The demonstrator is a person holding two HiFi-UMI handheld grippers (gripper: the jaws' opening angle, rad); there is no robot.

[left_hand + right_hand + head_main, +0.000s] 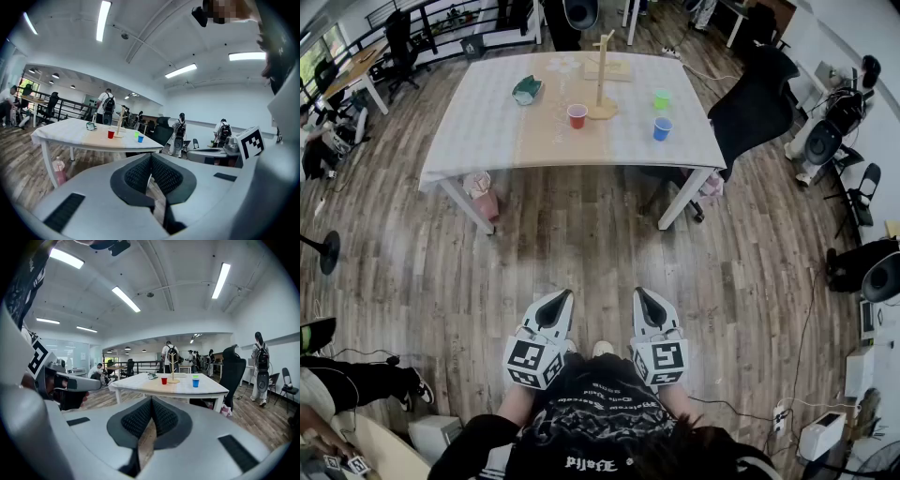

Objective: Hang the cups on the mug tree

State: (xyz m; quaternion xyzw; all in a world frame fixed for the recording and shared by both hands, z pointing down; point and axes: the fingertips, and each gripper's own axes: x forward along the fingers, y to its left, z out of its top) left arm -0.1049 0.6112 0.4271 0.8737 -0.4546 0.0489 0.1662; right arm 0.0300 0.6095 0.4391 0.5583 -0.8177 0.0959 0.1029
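Both closed and empty, my left gripper (pixel 563 298) and right gripper (pixel 643 296) point toward the wooden mug tree (pixel 602 80) and red plastic cup (pixel 577 115), straight ahead, well apart.

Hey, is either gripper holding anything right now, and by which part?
Nothing is held. The left gripper and right gripper are shut and empty; the red cup, green cup and blue cup stand on the table ahead.
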